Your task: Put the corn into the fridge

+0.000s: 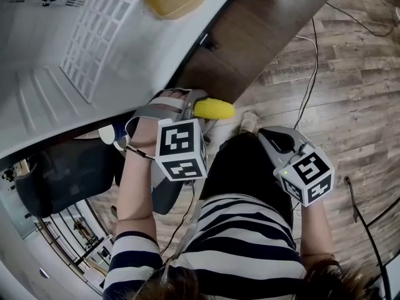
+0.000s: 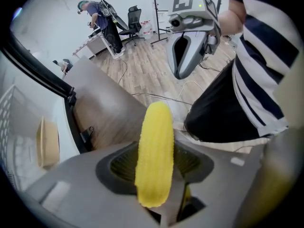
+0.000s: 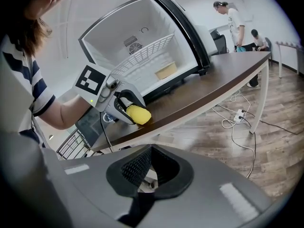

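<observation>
One risk: you're gripping corn (image 2: pixel 154 146) by its end w/ L tongs (image 2: pixel 156 179) (R tongs (image 3: pixel 147 167) together, empty); bumping fridge (image 3: pixel 142 37) rim = it's slipping out.

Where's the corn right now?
The corn is clamped in the left claw, mid-frame in the head view. It is at the near edge of the table, in front of the open fridge and not yet inside.

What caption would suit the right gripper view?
Left gripper holding a yellow corn cob near the open fridge on a wooden table.
</observation>
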Demonstrator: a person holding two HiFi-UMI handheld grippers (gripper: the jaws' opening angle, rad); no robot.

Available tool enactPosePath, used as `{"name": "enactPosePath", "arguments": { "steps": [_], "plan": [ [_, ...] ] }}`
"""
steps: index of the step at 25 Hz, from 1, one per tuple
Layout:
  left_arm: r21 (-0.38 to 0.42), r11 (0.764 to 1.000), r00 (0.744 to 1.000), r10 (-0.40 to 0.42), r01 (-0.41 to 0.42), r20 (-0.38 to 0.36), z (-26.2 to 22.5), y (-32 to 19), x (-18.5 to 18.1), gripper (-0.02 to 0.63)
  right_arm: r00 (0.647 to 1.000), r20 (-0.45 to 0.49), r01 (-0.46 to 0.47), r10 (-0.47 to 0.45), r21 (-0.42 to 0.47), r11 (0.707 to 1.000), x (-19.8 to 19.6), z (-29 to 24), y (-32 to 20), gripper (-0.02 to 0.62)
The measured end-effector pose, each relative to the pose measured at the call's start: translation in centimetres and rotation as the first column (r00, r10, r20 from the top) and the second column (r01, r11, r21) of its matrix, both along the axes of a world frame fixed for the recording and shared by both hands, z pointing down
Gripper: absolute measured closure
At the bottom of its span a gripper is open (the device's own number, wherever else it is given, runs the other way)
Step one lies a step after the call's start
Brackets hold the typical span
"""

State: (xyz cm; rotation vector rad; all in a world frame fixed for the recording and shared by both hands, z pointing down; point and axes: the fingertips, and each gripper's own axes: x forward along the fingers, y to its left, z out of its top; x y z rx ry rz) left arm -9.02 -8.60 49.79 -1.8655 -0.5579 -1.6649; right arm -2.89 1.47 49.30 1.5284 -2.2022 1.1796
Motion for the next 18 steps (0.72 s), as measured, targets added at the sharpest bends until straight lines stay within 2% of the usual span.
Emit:
{"name": "enactPosePath", "arguments": {
  "steps": [7,14,18],
  "plan": [
    [0.031,0.999,0.996,-0.031,0.034,-0.08,-2.3,1.0,0.8,0.606,0.999,-0.035,0.009,-0.008,0.038,0.999,-0.2,-2.0,0.9,0.601],
    [0.005,0.993,0.972,-0.112,0.116,-0.208,-4.9,0.6,1.7,0.606,0.998,-0.056,-0.01,0.014,0.06,0.998,0.5,-3.6,-1.2,0.602],
    [-0.027,0.991,0.96,-0.137,0.134,-0.243,-6.2,0.7,2.4,0.606,0.996,-0.088,-0.016,0.022,0.077,0.997,1.4,-4.5,-2.9,0.601]
  ]
}}
